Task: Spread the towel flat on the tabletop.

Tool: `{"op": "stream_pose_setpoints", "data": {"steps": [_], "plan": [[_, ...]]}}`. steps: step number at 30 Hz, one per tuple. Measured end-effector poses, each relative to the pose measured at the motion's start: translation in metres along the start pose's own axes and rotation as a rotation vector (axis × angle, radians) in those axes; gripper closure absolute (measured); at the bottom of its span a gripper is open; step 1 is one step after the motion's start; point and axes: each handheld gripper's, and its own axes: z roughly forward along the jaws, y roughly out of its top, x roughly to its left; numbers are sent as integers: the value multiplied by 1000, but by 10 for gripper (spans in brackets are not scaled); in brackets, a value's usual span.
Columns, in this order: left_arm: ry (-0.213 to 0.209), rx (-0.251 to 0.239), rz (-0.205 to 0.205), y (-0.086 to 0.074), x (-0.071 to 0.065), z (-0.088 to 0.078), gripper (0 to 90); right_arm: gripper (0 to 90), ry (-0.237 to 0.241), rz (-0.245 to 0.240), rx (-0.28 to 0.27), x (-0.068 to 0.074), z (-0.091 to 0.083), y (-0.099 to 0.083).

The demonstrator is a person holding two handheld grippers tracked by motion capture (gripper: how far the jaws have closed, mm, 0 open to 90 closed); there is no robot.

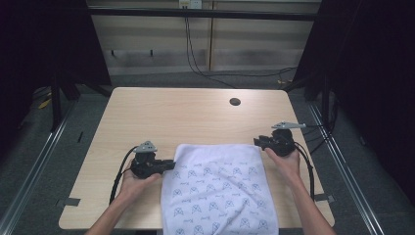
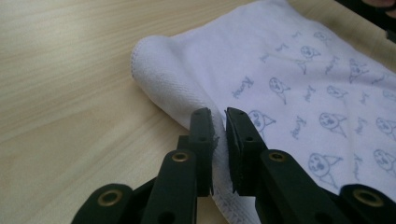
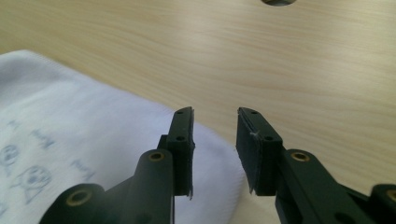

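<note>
A white towel (image 1: 220,186) printed with small blue figures lies folded on the wooden table (image 1: 171,112), and its near part hangs over the front edge. My left gripper (image 1: 172,164) rests at the towel's left edge. In the left gripper view (image 2: 218,116) its jaws stand nearly together, pinching the towel's (image 2: 289,60) hem between the pads. My right gripper (image 1: 256,142) is at the towel's far right corner. In the right gripper view (image 3: 215,116) its jaws stand apart just above that corner of the towel (image 3: 70,121), with nothing pressed between them.
A round cable hole (image 1: 235,102) sits in the tabletop at the far right. Bare wood stretches behind the towel. Black cables (image 1: 195,63) run across the floor beyond the table, and metal rails (image 1: 34,161) flank it on both sides.
</note>
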Motion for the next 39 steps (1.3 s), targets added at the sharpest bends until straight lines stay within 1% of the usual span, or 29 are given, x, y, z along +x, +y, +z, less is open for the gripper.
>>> {"op": "stream_pose_setpoints", "data": {"steps": [2,3,5,7,9,10,11,12,15,17,18,19,21,22,23,25,26,27,28,30,31,32,33,34,35,36,37,38,39], "plan": [[5,-11,0,2,-1,-1,813,673,41,-22,21,7,-3,-6],[5,-12,-4,2,-1,-1,813,673,45,-36,29,11,-4,-11],[12,-14,-4,4,0,1,814,670,72,-50,63,18,-6,-20],[18,-20,22,9,-6,5,817,648,88,-65,87,24,-8,-28],[-23,-29,42,15,-14,11,816,636,102,-77,99,29,-10,-33],[-52,-21,48,18,-21,18,816,634,102,-76,104,30,-11,-35],[-78,-4,62,19,-27,25,816,630,108,-80,103,31,-12,-37],[-112,35,77,19,-35,36,815,627,113,-74,110,32,-13,-39],[-138,98,111,16,-47,50,780,623,138,-75,117,33,-11,-44],[-185,121,126,14,-52,51,703,635,154,-87,139,36,-9,-47],[-194,120,125,14,-52,48,682,634,164,-94,147,37,-7,-49],[-197,103,125,15,-51,44,675,631,160,-99,159,39,-6,-50],[-190,69,107,17,-45,35,652,626,158,-104,177,41,-2,-52],[-171,51,92,18,-39,30,655,629,159,-101,174,41,-2,-52],[-150,29,65,19,-32,28,662,629,161,-100,172,40,-2,-51],[-87,3,18,21,-20,29,668,626,159,-95,170,39,-2,-51],[-86,-8,-5,21,-16,32,666,626,157,-95,172,39,-1,-51],[-97,2,-18,21,-13,37,656,623,158,-92,171,38,-1,-51],[-113,3,-19,22,-13,43,630,620,158,-93,166,38,0,-51],[-123,16,-9,25,-16,50,598,618,152,-100,171,39,-1,-50],[-132,12,-2,27,-18,53,584,616,152,-101,171,39,-1,-50],[-153,19,0,28,-21,58,579,616,154,-100,171,39,-1,-51],[-149,33,9,29,-23,60,576,616,155,-101,170,39,0,-51],[-125,59,23,30,-28,66,575,615,156,-102,169,38,0,-51],[-143,68,18,29,-29,69,575,612,155,-98,173,39,-1,-51],[-140,78,23,28,-30,73,579,610,155,-99,173,39,-1,-51],[-110,98,37,27,-31,77,625,608,153,-103,174,39,-1,-51],[-124,102,49,25,-32,79,714,605,154,-122,167,39,-1,-51],[-123,88,72,25,-33,79,856,603,151,-120,171,40,-1,-51]]}}
